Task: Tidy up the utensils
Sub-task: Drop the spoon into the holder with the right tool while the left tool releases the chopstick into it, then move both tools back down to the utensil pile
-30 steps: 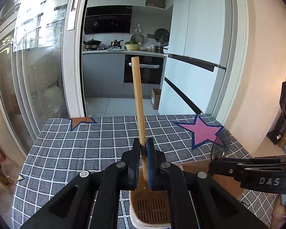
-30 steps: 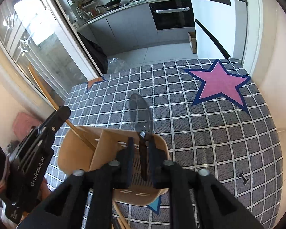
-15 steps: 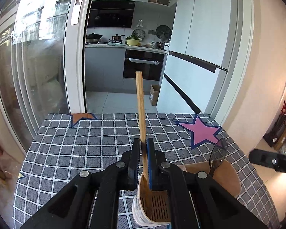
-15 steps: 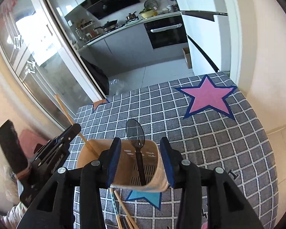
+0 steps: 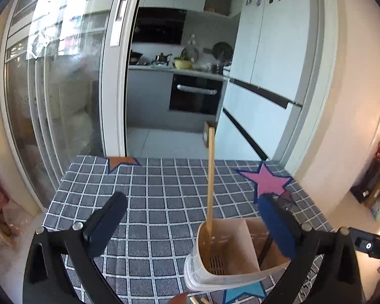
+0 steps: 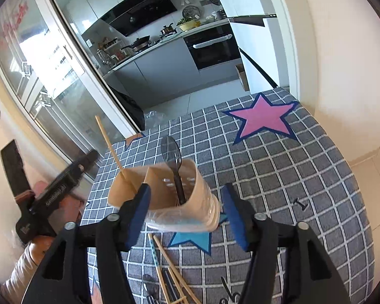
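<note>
1. The left gripper (image 5: pixel 192 224) is hanging above the near part of the table (image 5: pixel 164 202) with its fingers spread wide apart and nothing between them.
2. The right gripper (image 6: pixel 187 214) is likewise standing wide open over the near edge, its blue-padded fingers (image 6: pixel 234 217) flanking the utensil holder (image 6: pixel 164 197) without touching it, as far as the view shows.
3. The utensil holder, a tan caddy with a divider and a clear plastic base, is sitting upright near the table's near edge, resting partly over a blue star (image 6: pixel 192 240) printed on the cloth.
4. A wooden chopstick (image 5: pixel 210 182) is standing in the holder's left compartment, leaning against the rim with its upper end rising well above it.
5. A dark translucent spoon (image 6: pixel 173 162) is standing in the right compartment, bowl up and handle down.
6. More utensils are lying loose at the near edge, just in front of the holder: several wooden chopsticks (image 6: pixel 169 271) crossing each other and a blue-patterned stick (image 6: pixel 153 250) beside them; darker pieces beneath are too blurred to name.
7. The checked grey tablecloth (image 6: pixel 278 177) is covering the table, with a pink star (image 6: pixel 263 119) at the far right corner and an orange star (image 5: pixel 121 162) at the far left corner.
8. The left gripper is also showing at the left edge of the right wrist view, held by a sleeved hand (image 6: pixel 38 245).
</note>
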The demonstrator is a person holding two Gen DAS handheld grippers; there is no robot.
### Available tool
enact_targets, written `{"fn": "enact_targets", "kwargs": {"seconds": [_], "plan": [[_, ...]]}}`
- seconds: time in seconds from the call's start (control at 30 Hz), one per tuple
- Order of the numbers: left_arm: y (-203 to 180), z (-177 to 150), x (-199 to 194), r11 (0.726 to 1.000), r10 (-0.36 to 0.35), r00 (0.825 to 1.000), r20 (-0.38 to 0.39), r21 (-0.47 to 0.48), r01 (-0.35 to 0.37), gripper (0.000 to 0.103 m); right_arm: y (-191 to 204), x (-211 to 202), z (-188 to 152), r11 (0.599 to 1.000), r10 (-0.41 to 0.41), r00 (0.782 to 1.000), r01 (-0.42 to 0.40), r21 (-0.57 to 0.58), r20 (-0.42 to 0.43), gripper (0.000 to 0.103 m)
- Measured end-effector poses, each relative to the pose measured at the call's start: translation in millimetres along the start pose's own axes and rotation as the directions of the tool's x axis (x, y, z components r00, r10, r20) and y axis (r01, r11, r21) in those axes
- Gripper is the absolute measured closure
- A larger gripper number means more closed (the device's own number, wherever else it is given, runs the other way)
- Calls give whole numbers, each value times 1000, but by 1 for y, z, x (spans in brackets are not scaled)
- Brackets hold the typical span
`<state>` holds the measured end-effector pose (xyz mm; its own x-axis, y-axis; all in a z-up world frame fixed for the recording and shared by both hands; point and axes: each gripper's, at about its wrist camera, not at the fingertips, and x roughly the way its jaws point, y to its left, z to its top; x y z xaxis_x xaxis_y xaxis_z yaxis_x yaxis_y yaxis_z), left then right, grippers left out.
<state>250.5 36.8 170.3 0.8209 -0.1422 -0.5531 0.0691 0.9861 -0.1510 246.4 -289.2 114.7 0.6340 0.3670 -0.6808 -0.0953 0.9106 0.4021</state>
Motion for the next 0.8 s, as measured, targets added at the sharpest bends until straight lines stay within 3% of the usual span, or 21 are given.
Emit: {"fn": "enact_targets", "kwargs": {"seconds": [0.1, 0.13, 0.23, 0.3, 0.4, 0.6, 0.7, 0.8], "plan": [[1, -14, -4, 1000, 7, 1000, 10, 14, -7, 0, -2, -5, -11, 1000, 12, 1000, -12, 17, -5, 27], [0, -19, -7, 1000, 13, 1000, 13, 26, -13, 0, -3, -6, -16, 999, 23, 1000, -22, 25, -12, 17], [-1, -44, -14, 997, 21, 1000, 3, 77, -21, 0, -4, -10, -32, 998, 44, 999, -43, 35, -31, 0], [1, -62, -14, 995, 22, 999, -38, 103, -18, 0, -6, -12, -44, 999, 45, 997, -43, 32, -55, 0], [5, -100, -8, 990, -22, 987, -159, 132, 43, 0, -6, -10, -65, 999, 26, 992, -23, 23, -127, 0], [0, -194, -8, 968, -33, 932, -361, 220, 119, 0, -20, -1, -115, 997, -37, 967, 51, 51, -254, 0], [-12, -226, -15, 951, -27, 915, -403, 271, 148, 0, -27, -1, -134, 995, -66, 956, 84, 49, -285, 0], [-16, -246, -23, 945, -31, 908, -419, 285, 164, 0, -36, 1, -154, 992, -47, 944, 83, 97, -326, 0]]}}
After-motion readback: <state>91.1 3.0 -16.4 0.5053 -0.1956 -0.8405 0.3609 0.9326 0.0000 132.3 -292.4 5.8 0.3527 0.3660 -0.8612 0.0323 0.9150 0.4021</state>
